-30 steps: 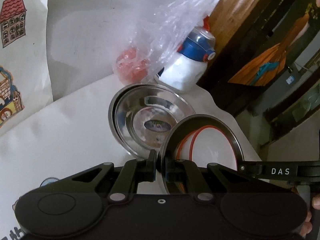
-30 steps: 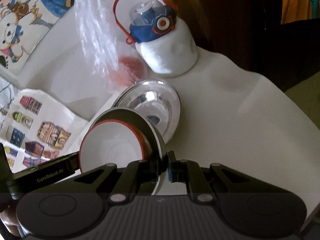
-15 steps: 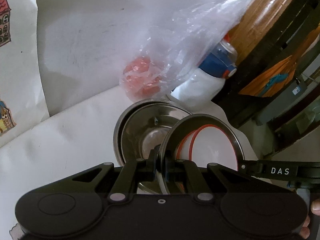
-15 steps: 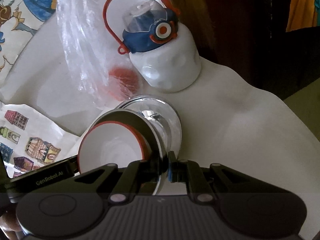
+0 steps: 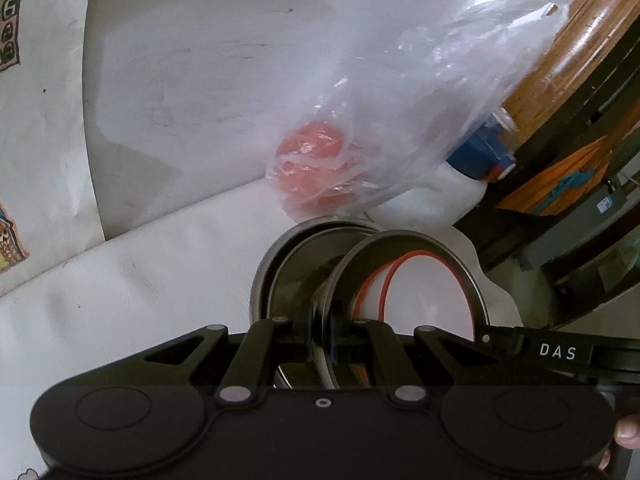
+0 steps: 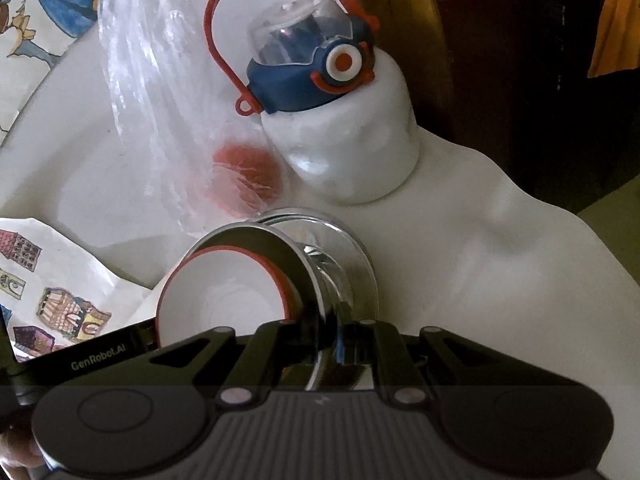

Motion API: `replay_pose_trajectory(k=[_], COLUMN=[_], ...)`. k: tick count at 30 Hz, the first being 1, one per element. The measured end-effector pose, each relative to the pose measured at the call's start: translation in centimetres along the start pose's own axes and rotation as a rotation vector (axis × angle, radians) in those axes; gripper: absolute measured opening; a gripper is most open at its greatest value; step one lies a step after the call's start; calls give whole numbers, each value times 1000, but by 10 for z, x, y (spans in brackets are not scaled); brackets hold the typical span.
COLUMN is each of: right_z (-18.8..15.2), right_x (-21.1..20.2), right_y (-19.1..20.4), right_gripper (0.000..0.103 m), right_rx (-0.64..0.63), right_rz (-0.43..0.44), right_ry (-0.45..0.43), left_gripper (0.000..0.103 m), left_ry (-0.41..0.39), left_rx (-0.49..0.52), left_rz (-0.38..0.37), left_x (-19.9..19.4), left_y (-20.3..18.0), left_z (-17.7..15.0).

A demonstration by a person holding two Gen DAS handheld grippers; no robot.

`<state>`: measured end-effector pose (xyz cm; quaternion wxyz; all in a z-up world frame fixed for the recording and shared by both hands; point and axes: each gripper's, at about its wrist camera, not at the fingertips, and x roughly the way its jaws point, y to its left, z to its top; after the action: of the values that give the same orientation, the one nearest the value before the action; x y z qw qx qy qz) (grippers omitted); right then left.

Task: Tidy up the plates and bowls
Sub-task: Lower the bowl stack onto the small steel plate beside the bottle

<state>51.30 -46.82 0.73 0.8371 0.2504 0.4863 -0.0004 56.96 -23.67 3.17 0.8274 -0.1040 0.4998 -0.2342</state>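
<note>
Step in hand: stacking. Left gripper [image 5: 320, 334] and right gripper [image 6: 338, 340] both clamped on rim of steel plate [image 5: 404, 240] carrying white bowl [image 6: 224, 304], held tilted just above steel plate stack [image 5: 276, 264] on table [image 5: 140, 280]. Next: level out, lower onto stack, then release.

Only 2 pieces of lettering can be read. White capitals "DAS" stand on the black arm of the right gripper [image 5: 560, 354], seen at the right edge of the left wrist view. Faint grey "GenRobot.AI" stands on the black arm of the left gripper [image 6: 96, 360], seen low left in the right wrist view.
</note>
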Motion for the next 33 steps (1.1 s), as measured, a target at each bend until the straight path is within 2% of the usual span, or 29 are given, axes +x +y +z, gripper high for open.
replay_pose_trajectory(k=[16,33], right_z=[2,2], right_x=[12,18], right_y=[5,1], right_gripper=[10,11], right_rx=[-40,-36], right_rz=[-9,13], right_ry=[-31,-35], left_gripper=[5,7], left_ry=[3,-56], left_rx=[-38,-29], left_rz=[-2,19], left_x=[14,9], left_y=[11,16], left_z=[0,3])
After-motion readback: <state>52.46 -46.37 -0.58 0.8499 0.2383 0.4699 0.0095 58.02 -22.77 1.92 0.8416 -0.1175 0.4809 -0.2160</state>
